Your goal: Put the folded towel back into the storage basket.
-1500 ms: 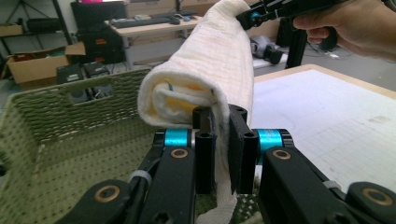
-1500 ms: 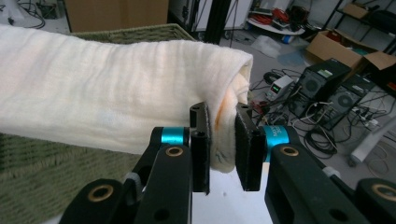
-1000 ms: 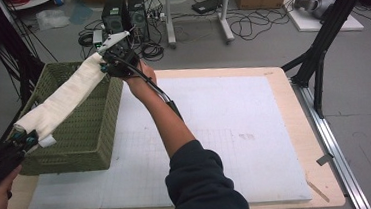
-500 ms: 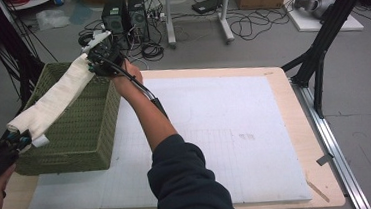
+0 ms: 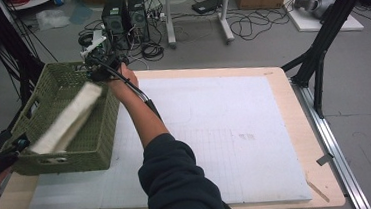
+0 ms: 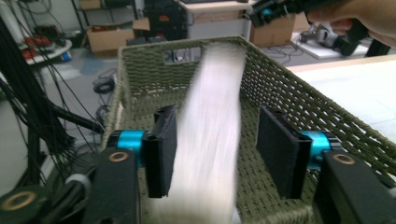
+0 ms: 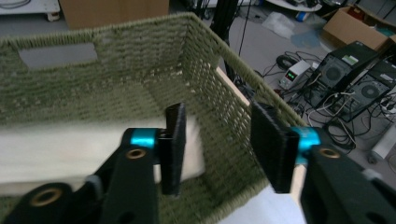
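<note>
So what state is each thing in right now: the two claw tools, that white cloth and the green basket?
Left gripper: open, jaws wide either side of the cloth.
Right gripper: open, nothing between its jaws, over the basket's far end.
White folded cloth: motion-blurred, lying lengthwise down inside the basket.
Green woven basket: upright at the table's left edge.
White foam mat: flat on the table.

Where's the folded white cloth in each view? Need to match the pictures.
High view: white cloth lies slanted in the green basket, left side of the table.
Left gripper view: blurred, centre, running between the open jaws into the basket.
Right gripper view: lower left, on the basket floor behind the left jaw.
Shared landmark: the basket's handle slot.
</note>
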A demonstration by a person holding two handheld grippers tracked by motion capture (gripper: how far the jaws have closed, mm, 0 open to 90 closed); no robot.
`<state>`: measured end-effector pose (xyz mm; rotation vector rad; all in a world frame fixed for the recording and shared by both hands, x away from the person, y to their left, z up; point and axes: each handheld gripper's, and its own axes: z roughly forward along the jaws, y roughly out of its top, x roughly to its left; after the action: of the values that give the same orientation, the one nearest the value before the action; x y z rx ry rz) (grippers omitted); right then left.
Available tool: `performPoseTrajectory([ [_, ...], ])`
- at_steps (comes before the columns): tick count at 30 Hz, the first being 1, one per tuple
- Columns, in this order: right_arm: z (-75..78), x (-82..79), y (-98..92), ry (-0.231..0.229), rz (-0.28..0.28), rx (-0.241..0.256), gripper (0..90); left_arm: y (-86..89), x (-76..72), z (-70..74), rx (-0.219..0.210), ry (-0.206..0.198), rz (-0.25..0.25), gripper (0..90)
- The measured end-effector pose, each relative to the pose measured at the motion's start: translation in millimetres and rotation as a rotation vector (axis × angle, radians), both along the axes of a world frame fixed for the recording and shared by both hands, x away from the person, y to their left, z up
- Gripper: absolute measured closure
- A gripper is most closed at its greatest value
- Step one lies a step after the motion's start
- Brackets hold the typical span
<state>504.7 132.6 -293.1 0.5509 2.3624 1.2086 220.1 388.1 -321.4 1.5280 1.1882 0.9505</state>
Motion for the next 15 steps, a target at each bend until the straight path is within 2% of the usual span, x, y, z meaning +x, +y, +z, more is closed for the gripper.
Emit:
performPoseTrajectory([
  [7, 2.9, -5.8, -14.8, 0.009, 0.015, 0.023, 49.6, -2.3, -3.8, 6.2, -0.019, -0.025, -0.003, 46.1],
  [12, 7.5, -11.9, -28.5, 0.005, 0.036, 0.038, 46.9, -11.8, 0.3, 4.6, -0.063, -0.025, -0.033, 41.2],
  [15, 10.2, -14.6, -42.0, 0.015, 0.049, 0.058, 43.7, -19.0, 4.2, 5.0, -0.098, -0.017, -0.077, 36.2],
])
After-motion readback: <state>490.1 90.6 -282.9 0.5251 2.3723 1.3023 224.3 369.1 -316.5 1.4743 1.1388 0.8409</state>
